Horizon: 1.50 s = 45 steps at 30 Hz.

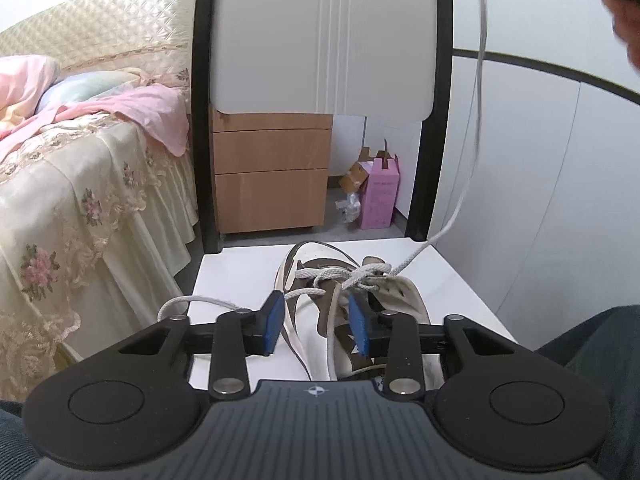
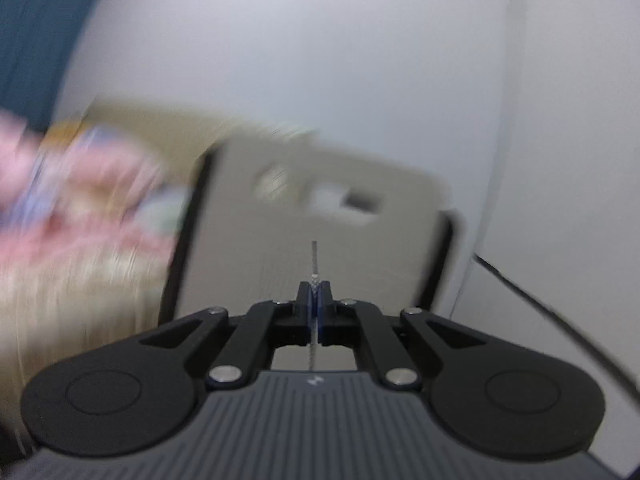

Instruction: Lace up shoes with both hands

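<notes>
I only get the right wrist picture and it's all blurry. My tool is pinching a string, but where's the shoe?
Observer: The shoe sits on a white chair seat, seen from the left wrist camera.
Operator: Where does my string go?
Observer: The lace climbs from the crossed lacing up past the top edge of that picture, pulled fairly straight. Your right tool is shut on its end.
Operator: What's the other tool doing?
Observer: The left tool is open, its blue pads on either side of the shoe's front part.
Operator: Is there another string end?
Observer: Yes, a loose end lies on the seat, left of the shoe.
</notes>
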Each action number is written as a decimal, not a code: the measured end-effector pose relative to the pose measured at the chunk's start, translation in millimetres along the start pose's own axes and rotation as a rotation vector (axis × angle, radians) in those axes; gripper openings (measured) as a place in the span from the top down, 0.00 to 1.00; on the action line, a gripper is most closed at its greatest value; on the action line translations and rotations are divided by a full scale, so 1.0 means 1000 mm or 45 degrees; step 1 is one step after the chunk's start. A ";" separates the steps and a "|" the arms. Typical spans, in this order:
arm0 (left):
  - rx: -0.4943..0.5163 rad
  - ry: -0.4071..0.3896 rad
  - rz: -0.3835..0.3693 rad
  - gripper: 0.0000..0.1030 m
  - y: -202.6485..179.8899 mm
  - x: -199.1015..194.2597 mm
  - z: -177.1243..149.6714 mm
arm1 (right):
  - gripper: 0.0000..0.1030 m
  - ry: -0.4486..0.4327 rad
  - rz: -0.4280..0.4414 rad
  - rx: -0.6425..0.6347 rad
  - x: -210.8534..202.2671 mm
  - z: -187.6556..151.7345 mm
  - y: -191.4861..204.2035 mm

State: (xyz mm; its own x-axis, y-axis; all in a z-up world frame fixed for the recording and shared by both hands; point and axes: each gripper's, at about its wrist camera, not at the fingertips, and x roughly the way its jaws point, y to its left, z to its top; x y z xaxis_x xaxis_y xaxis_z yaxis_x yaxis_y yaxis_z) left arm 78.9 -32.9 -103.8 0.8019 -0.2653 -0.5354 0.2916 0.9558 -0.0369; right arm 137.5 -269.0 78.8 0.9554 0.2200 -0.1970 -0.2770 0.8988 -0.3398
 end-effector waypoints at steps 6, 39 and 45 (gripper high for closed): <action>-0.106 0.029 -0.024 0.75 0.011 0.005 -0.003 | 0.97 0.278 0.237 -0.170 0.031 -0.067 0.068; -0.837 0.111 -0.175 0.79 0.086 0.023 -0.013 | 0.96 1.079 0.725 -0.444 0.115 -0.109 0.179; -0.855 0.116 -0.181 0.78 0.089 0.024 -0.013 | 0.96 1.168 0.759 -0.372 0.126 -0.109 0.175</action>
State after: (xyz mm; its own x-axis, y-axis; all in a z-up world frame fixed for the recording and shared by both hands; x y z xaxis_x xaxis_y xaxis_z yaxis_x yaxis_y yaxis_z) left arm 117.2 47.2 -131.1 0.7242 -0.4101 -0.5544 -0.0193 0.7916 -0.6108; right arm 198.1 -125.7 -105.7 0.2605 0.1145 -0.9587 -0.7913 0.5942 -0.1440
